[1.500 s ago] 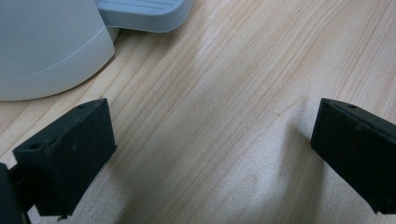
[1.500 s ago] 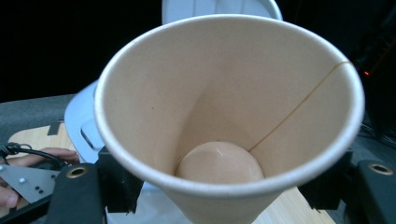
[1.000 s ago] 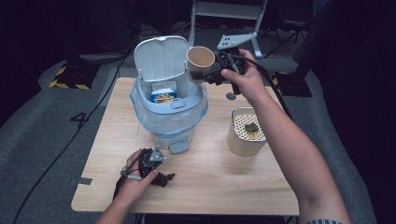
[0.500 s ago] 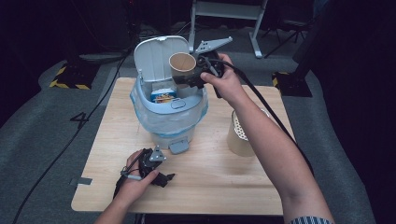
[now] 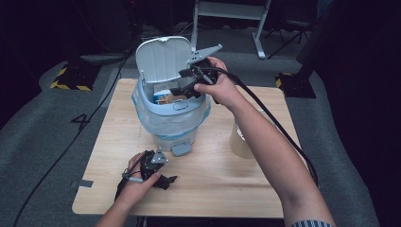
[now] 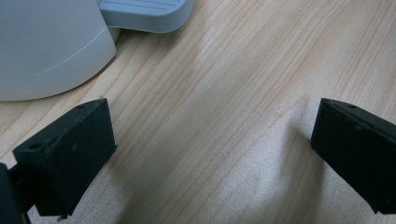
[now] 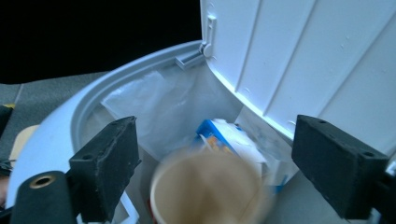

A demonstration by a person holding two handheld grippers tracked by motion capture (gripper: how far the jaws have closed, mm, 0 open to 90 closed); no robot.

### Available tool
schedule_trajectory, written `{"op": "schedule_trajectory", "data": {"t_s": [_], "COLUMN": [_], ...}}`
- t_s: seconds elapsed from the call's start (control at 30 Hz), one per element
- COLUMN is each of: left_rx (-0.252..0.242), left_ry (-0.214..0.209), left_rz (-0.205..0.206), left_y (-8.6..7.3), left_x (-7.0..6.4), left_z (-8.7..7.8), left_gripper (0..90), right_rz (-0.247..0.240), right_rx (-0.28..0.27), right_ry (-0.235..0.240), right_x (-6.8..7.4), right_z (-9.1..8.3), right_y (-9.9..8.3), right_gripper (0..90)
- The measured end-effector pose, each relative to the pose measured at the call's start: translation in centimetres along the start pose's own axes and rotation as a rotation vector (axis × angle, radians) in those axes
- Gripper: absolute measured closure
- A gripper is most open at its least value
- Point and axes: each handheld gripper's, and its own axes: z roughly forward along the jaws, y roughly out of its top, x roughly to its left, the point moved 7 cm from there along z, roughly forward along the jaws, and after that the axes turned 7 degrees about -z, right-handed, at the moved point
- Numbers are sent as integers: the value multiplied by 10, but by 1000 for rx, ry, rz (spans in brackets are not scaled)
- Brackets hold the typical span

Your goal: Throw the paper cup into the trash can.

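Evidently the right gripper (image 5: pixel 185 84) hangs over the mouth of the pedal bin (image 5: pixel 171 124) so that whatever leaves it lands inside: its jaws stand wide apart, grasping nothing, and the paper cup (image 7: pixel 208 191) shows blurred just below them, within the bin's rim beside a blue carton (image 7: pixel 219 135) (likely mid-drop, judging by the blur). The lid (image 5: pixel 163 59) stands upright behind, giving clear access. The left gripper (image 5: pixel 161 178) rests low on the table (image 5: pixel 222 189) near the bin's pedal (image 5: pixel 180 149), jaws parted and empty, out of the way
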Motion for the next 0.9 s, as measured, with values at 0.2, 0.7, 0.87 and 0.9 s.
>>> {"op": "schedule_trajectory", "data": {"t_s": [0.2,0.7,0.87,0.9], "left_rx": [0,-1,-1,-3], "left_ry": [0,1,14,19], "left_rz": [0,-6,-25,-22], "left_y": [0,-2,-6,-6], "left_x": [0,4,9,10], "left_z": [0,-2,-6,-7], "left_gripper": [0,1,1,1], "right_rz": [-38,-22,-25,-25], "right_rx": [-37,-77,-60,-55], "right_ry": [-16,-122,-163,-171], "right_x": [1,0,-4,-5], "right_z": [-5,-67,-94,-100], "right_y": [6,12,2,-1], "right_gripper": [156,176,180,183]}}
